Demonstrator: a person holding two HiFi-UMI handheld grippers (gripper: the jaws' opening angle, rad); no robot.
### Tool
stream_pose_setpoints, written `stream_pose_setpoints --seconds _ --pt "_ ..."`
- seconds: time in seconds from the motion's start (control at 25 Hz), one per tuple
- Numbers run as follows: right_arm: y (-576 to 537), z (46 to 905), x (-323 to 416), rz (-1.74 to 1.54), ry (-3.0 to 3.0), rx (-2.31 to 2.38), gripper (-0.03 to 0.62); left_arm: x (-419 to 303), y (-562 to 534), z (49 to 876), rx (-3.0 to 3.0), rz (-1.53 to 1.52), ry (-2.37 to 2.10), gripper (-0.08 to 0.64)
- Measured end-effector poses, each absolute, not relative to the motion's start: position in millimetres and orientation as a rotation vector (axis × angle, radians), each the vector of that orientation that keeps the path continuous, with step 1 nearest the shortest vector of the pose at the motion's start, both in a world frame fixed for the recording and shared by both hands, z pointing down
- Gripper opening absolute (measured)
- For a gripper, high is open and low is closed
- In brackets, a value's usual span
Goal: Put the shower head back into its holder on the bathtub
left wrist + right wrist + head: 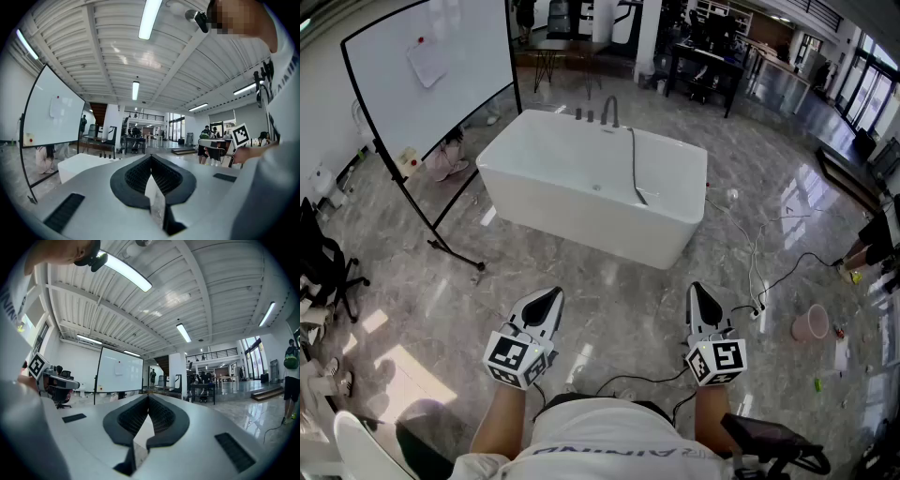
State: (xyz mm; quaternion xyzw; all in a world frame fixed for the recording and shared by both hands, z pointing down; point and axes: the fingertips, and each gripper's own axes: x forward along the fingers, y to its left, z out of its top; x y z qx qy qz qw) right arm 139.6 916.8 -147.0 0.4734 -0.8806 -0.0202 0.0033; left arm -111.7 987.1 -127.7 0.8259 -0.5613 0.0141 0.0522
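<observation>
Two grippers, left (pixel 546 298) and right (pixel 703 292), are shut tight with nothing in them, well short of the tub (pixel 581 202); the shower head (pixel 641 196) seems to lie at the tub's near rim, its hose (pixel 633 159) running back to the tap (pixel 609 111) end; I think the smooth head could slip from my grip, or the hose could catch on the rim and tug it loose; wires (pixel 769 253) right of the tub could trip me; inside the tub I see only the hose.
</observation>
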Motion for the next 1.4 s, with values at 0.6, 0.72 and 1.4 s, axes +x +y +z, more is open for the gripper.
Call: stream_pose_setpoints --seconds 0.6,0.72,1.4 --pt "913.5 -144.2 145.9 -0.009 -2.778 1.514 0.012 -101.9 982.7 -126.5 2.549 0.073 -1.688 0.018" --pt "911.3 -144.3 150.0 -0.015 -2.772 1.515 0.012 -99.8 980.9 -126.8 2.545 0.071 -1.690 0.018" --pt "883.5 -127.0 229.2 0.044 -2.815 1.464 0.012 -21.5 953.8 -126.5 2.538 0.178 -1.749 0.018"
